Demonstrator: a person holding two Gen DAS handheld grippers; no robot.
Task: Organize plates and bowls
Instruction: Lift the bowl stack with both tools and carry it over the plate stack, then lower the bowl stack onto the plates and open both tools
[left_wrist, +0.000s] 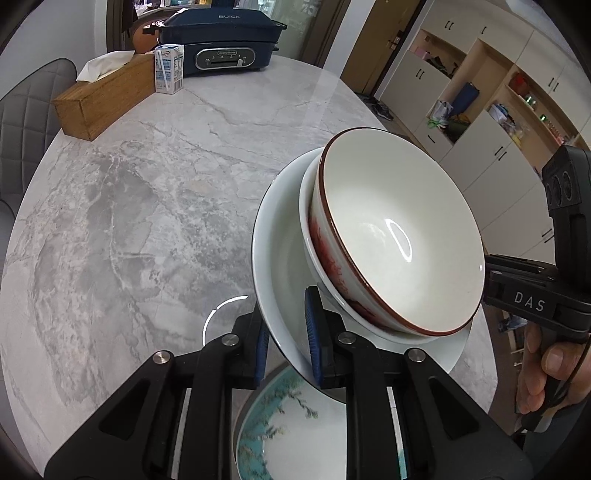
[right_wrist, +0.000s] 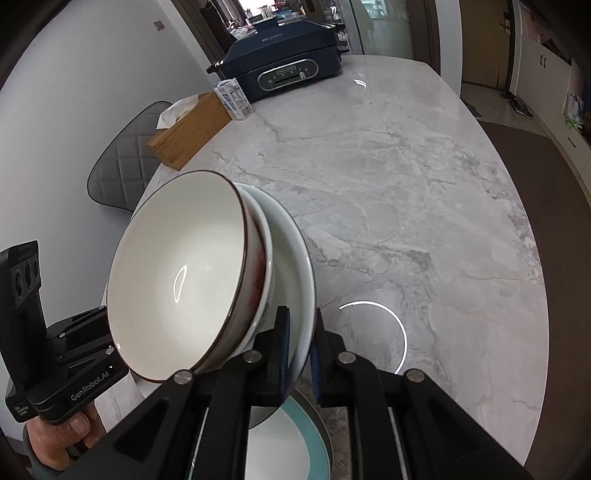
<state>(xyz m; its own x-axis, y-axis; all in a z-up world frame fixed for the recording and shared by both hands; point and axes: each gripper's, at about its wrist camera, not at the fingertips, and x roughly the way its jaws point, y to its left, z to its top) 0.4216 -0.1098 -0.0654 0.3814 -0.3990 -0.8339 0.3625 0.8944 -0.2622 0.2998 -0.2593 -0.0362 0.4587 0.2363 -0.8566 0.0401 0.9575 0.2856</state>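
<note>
While lifted, plate (left_wrist: 280, 258) rim between tongs (left_wrist: 286, 343)

Left gripper (left_wrist: 286, 341) and right gripper (right_wrist: 299, 354) angled downward, jaws clamped on opposite plate (left_wrist: 280, 258) rims, hands gripping handles.

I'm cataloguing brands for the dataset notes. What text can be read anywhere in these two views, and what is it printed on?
"BUICK": lid of the dark blue electric cooker.
"DAS": body of the right gripper, seen from the left wrist.
"GenRobot.AI": body of the left gripper, seen from the right wrist.
Cooker control panel lettering: too small to read.
Milk carton print: too blurred to read.
</note>
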